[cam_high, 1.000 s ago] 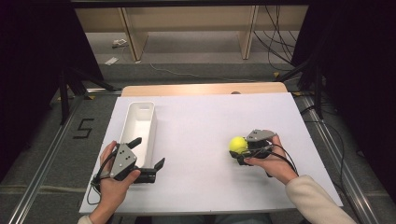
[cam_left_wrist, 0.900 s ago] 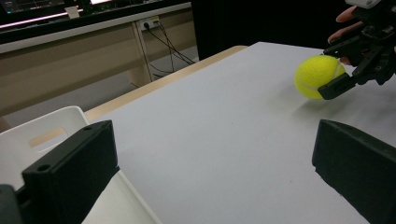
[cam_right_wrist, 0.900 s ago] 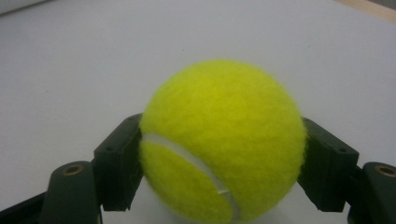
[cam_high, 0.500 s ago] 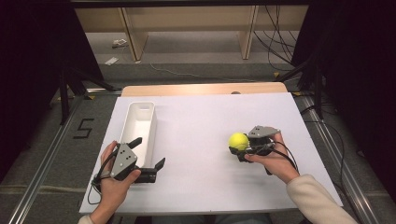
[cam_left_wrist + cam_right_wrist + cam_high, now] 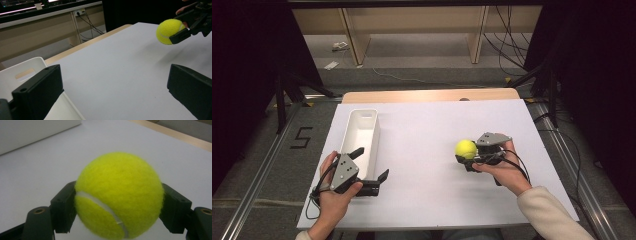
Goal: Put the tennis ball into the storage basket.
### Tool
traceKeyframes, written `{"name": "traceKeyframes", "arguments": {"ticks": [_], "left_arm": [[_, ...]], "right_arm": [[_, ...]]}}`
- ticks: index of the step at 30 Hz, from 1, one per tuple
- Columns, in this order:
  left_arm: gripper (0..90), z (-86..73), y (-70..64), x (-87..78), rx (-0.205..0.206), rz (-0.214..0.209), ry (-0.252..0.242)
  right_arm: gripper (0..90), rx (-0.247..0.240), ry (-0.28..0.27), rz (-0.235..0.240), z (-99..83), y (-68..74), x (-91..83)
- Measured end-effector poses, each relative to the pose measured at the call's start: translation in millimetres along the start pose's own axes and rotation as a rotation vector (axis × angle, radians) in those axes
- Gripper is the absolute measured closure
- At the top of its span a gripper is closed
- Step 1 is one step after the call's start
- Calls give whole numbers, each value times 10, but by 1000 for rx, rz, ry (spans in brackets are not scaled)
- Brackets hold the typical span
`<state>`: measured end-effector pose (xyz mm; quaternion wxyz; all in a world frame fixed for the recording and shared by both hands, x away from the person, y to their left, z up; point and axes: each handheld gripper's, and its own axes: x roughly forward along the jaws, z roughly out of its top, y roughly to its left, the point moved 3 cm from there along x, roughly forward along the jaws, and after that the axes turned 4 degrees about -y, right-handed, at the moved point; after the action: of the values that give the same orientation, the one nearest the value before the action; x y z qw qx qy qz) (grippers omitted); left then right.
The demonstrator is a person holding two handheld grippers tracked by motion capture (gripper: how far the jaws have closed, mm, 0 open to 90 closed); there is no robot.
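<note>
While my right gripper (image 5: 468, 159) clamps tennis ball (image 5: 465, 149) just above table (image 5: 432, 130), right side, white bin (image 5: 360, 135) lies far left, long axis near-to-far. Left gripper (image 5: 369, 167), jaws apart, empty, sits beside bin's near end.

right gripper (image 5: 468, 159) with tennis ball (image 5: 465, 149) apparently lifted, shifted slightly away

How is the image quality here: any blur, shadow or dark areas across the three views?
High view: table evenly lit, surroundings dark. Left gripper view: sharp, with a soft shadow on the table below the tennis ball. Right gripper view: ball fuzz slightly soft up close, the right tongs dark at its sides.
</note>
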<state>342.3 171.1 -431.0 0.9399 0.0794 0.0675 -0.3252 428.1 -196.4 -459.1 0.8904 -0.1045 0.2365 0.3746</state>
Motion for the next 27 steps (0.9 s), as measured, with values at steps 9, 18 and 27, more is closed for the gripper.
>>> {"name": "traceKeyframes", "arguments": {"ticks": [9, 18, 27], "left_arm": [[0, 0, -7, 1, 1, -3, 1], [0, -3, -1, 4, 1, 0, 1], [0, -2, 2, 3, 1, -1, 0]], "right_arm": [[267, 0, -25, 4, 92, 15, 8], [267, 4, -30, 10, 122, 30, 32], [267, 0, -35, 16, 152, 54, 50]]}}
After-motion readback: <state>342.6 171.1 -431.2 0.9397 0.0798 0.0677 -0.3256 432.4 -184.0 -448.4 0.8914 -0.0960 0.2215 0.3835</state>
